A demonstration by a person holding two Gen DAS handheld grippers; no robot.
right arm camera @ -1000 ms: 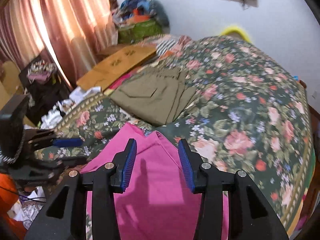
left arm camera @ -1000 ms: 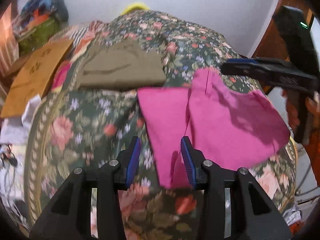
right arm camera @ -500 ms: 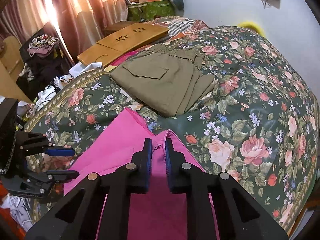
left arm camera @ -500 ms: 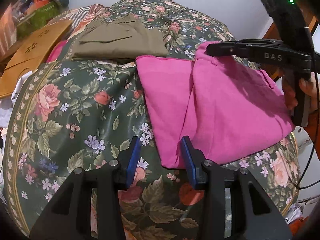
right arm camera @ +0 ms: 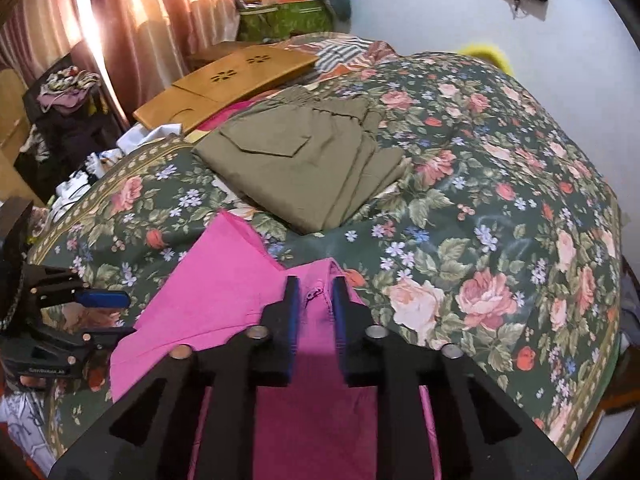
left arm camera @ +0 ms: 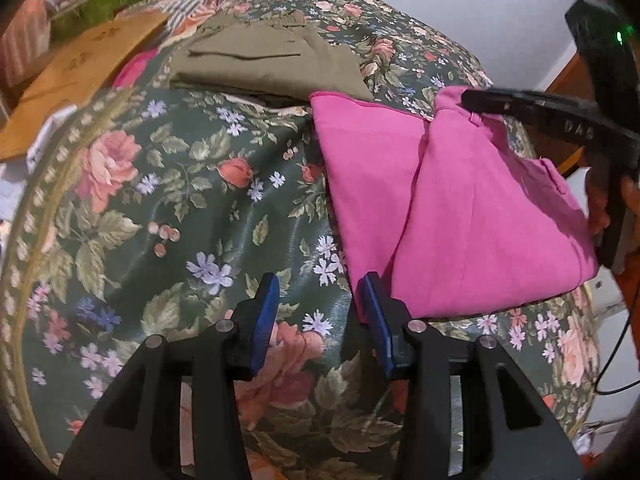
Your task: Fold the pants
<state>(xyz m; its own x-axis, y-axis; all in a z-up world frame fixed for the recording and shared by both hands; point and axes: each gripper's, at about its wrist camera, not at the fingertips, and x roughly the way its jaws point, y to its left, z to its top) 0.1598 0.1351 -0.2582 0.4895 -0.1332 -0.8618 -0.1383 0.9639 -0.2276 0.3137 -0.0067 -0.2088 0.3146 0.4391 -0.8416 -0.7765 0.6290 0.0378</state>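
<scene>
Pink pants (left arm camera: 460, 208) lie folded on the floral bedspread (left arm camera: 180, 208), also in the right wrist view (right arm camera: 224, 292). My left gripper (left arm camera: 318, 312) is open and empty, just off the pants' near left corner; its right finger touches the edge. My right gripper (right arm camera: 314, 300) is nearly closed over the pants' waistband corner, with a narrow gap between the pads and fabric in it. It shows from the side in the left wrist view (left arm camera: 476, 102) at the pants' far corner.
Folded olive pants (right arm camera: 304, 160) lie further back on the bed. A wooden lap tray (right arm camera: 224, 80) sits at the bed's far left, with clothes and a green box (right arm camera: 284, 20) behind. The bed edge drops off on the right (left arm camera: 592, 320).
My left gripper has pulled back left off the pants, still open. My right gripper closed from wide open to nearly shut around the waistband corner. The pants now lie flatter.
</scene>
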